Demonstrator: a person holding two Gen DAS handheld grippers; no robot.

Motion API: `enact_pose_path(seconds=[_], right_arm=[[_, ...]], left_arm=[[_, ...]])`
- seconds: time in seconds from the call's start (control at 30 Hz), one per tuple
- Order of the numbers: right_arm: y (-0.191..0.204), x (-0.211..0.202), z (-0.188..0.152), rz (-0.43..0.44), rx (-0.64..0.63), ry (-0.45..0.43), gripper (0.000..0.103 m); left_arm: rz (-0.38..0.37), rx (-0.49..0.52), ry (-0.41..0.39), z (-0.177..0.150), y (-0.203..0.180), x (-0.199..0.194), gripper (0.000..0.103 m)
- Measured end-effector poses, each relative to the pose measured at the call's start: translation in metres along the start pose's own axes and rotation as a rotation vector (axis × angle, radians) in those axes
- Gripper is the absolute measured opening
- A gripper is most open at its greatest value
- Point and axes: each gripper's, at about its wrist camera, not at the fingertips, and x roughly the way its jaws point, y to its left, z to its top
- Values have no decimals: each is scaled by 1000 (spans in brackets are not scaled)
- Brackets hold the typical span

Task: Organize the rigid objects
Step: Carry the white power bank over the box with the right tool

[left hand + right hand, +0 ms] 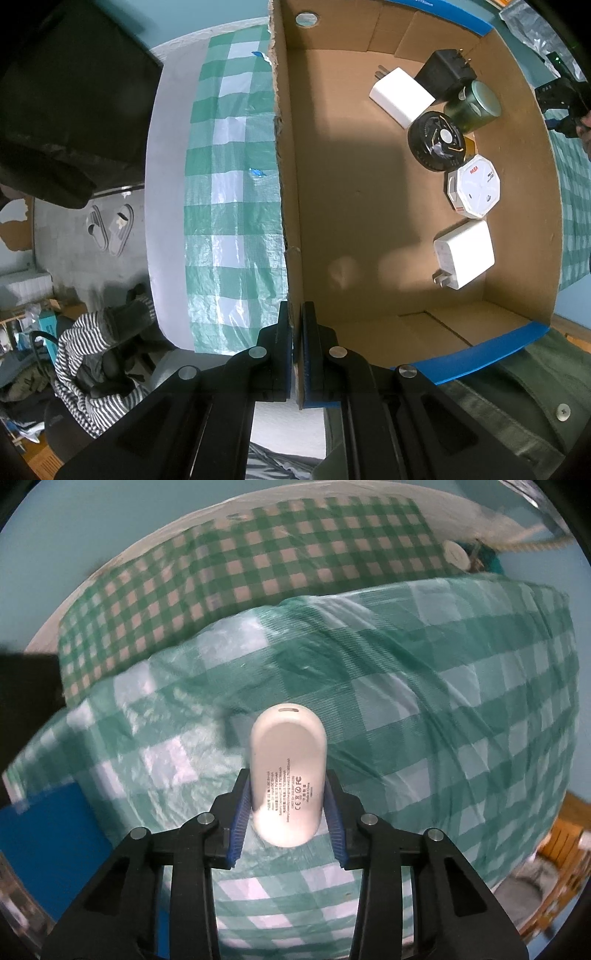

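Gripping: left claw [296,354] is pinched tight on the box [369,229] wall, one pad inside and one outside. Looks like it's just there to keep the box from sliding.
Left job: my guess is it's an anchor, so stuff can be dropped in without the cardboard scooting across the cloth [229,192].
Right claw [288,812]: jaws sit on both sides of the white power bank [287,775], pads against its long sides, so I'd call it pinching it.
Power bank spot: lying flat on the checked cloth on the worktop, outside the box, not lifted as far as I can tell.
Why that grip: taking it across the narrow width is about the only hold these jaws get.
Box contents: two white chargers [463,254], a black adapter [445,75], a green jar [474,107], a black disc [436,142] and a white octagon [474,186], all bunched along one wall.
Room left: lots of bare floor near the left claw's side.
Next, probably: lift and carry it over.
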Motion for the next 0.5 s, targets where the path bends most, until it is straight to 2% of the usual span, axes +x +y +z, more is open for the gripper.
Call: enact_pose_path(seconds=[0.5], right_arm=[[27,-21,-44,-35,-310,-48,37]], left_arm=[[3,17,-4,-1,-2,0,5]])
